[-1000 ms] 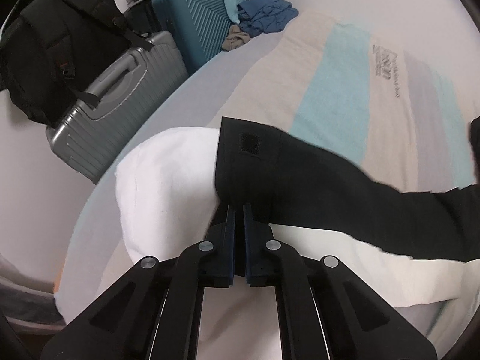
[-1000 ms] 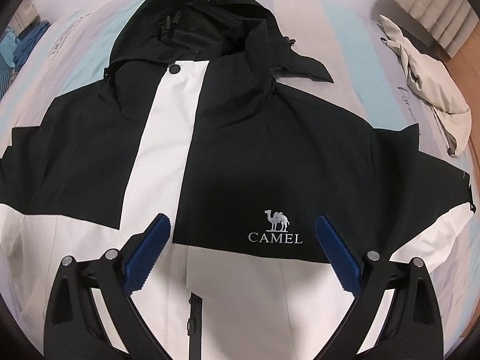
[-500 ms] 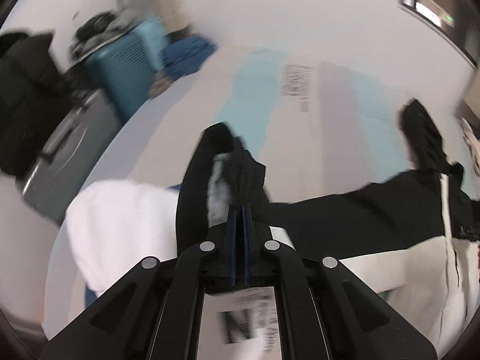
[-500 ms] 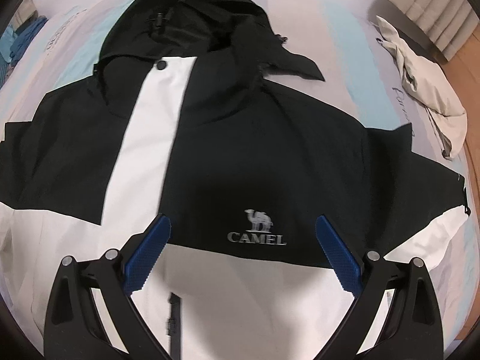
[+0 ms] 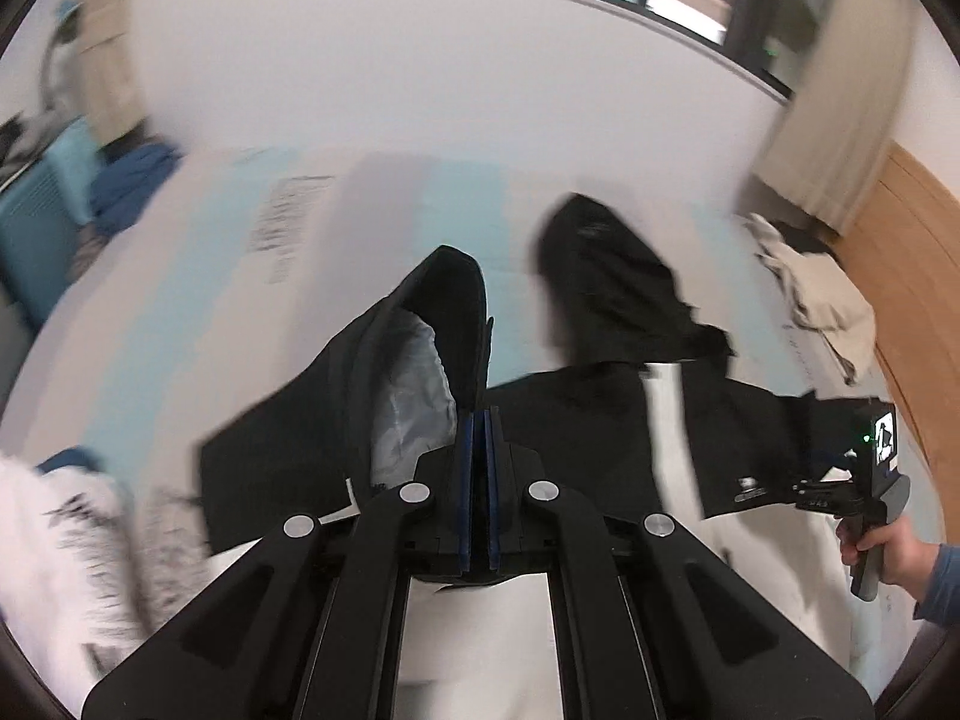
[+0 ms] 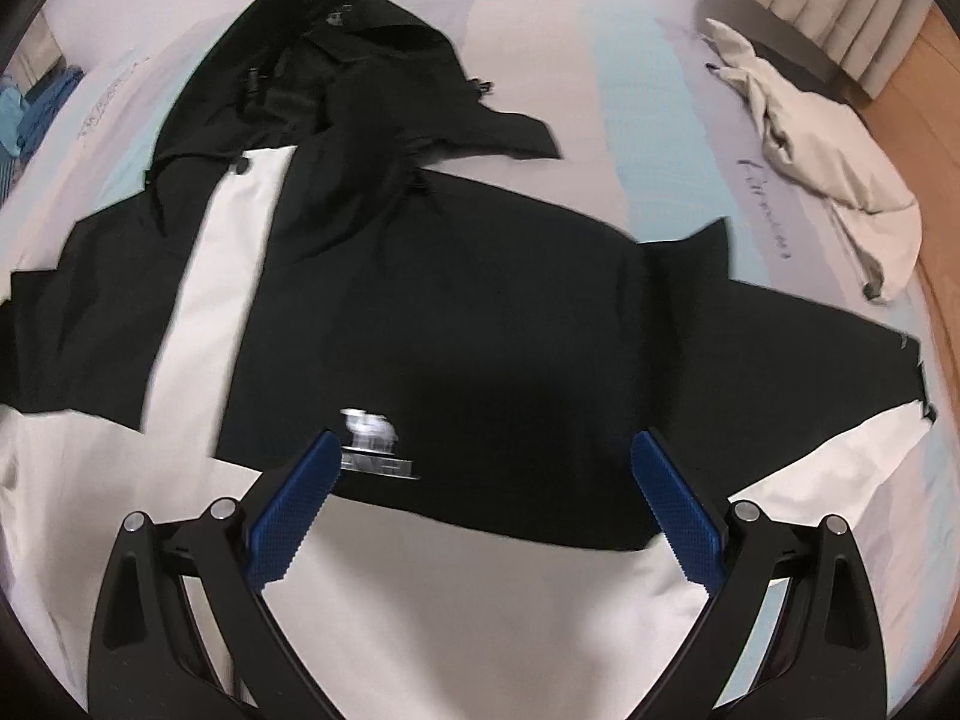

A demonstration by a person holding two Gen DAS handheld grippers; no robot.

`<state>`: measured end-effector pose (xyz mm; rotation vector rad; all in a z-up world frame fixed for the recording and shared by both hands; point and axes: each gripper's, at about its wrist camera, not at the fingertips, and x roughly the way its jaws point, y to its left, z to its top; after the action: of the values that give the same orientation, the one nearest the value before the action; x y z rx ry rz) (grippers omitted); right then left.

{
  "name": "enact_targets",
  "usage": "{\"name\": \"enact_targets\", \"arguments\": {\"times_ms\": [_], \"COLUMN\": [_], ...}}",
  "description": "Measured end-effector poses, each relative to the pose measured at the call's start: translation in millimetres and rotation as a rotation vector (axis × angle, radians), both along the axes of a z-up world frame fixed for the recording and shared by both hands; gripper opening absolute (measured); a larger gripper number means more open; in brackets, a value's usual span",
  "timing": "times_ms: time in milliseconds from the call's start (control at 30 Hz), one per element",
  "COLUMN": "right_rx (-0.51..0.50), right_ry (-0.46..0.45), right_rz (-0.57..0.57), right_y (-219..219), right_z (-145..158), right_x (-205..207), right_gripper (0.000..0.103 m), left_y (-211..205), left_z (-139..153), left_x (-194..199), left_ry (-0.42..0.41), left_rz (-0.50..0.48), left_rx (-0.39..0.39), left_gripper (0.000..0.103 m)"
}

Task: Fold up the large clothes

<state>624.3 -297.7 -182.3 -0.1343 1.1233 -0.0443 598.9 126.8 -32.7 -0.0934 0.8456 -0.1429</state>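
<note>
A black and white hooded jacket [image 6: 456, 312] lies front up on the bed, hood [image 6: 336, 54] at the far end. My left gripper [image 5: 478, 420] is shut on the black cuff of its sleeve [image 5: 420, 348] and holds it lifted above the jacket body [image 5: 588, 420]; the grey lining shows. My right gripper [image 6: 483, 450] is open and empty, hovering over the jacket's chest near the blurred white logo [image 6: 369, 438]. It also shows at the right of the left wrist view [image 5: 870, 468].
The bed [image 6: 630, 90] has pale blue, grey and cream stripes. A beige garment [image 6: 828, 162] lies at its far right by a wooden wall [image 5: 900, 228]. A white fluffy item [image 5: 66, 528] sits at the left. A teal suitcase [image 5: 36, 222] and blue clothes [image 5: 132, 174] stand beyond.
My left gripper has lifted the sleeve cuff off the bed and swung it right, over the jacket body. My right gripper has shifted slightly right over the chest, still open.
</note>
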Motion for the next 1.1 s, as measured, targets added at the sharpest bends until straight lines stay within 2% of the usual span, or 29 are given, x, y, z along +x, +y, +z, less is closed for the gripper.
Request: {"name": "enact_targets", "arguments": {"times_ms": [133, 300, 433, 533, 600, 667, 767, 800, 833, 867, 900, 933, 1067, 1100], "right_rx": [-0.007, 0.011, 0.027, 0.021, 0.031, 0.056, 0.091, 0.094, 0.096, 0.102, 0.112, 0.117, 0.111, 0.104], "right_ry": [-0.011, -0.004, -0.001, -0.002, 0.006, 0.017, 0.011, 0.009, 0.006, 0.005, 0.006, 0.005, -0.006, -0.007], "right_rz": [-0.008, -0.047, -0.065, -0.066, -0.082, -0.101, -0.105, -0.101, -0.096, -0.091, -0.085, -0.081, -0.041, -0.034], "right_y": [-38, -84, -117, -136, -150, -162, -171, -170, -168, -166, -162, -159, -139, -135], "right_z": [-1, -7, -11, -14, -17, -19, -19, -19, -19, -20, -21, -21, -23, -24], "right_x": [-6, -15, -22, -24, -27, -31, -38, -39, -41, -42, -42, -43, -43, -41], "right_gripper": [0.094, 0.094, 0.094, 0.094, 0.094, 0.094, 0.094, 0.094, 0.094, 0.094, 0.094, 0.094, 0.094, 0.094], "left_y": [-76, -173, -256, -312, -340, -339, -322, -311, -299, -285, -268, -256, -232, -230], "left_z": [-28, -64, -67, -72, -90, -111, -137, -144, -150, -156, -162, -168, -192, -198], "left_x": [15, 30, 32, 36, 40, 40, 36, 34, 33, 31, 28, 26, 25, 25], "left_ry": [0.019, 0.080, 0.068, 0.064, 0.087, 0.122, 0.134, 0.135, 0.138, 0.147, 0.161, 0.173, 0.224, 0.235], "left_rz": [-0.056, -0.109, -0.200, -0.254, -0.254, -0.237, -0.171, -0.133, -0.099, -0.063, -0.024, 0.009, 0.065, 0.059], "left_rx": [-0.053, -0.117, -0.165, -0.142, -0.099, -0.055, 0.090, 0.144, 0.175, 0.201, 0.213, 0.210, 0.230, 0.231], "left_gripper": [0.002, 0.002, 0.000, 0.000, 0.000, 0.000, 0.000, 0.004, 0.009, 0.018, 0.039, 0.052, 0.061, 0.066]}}
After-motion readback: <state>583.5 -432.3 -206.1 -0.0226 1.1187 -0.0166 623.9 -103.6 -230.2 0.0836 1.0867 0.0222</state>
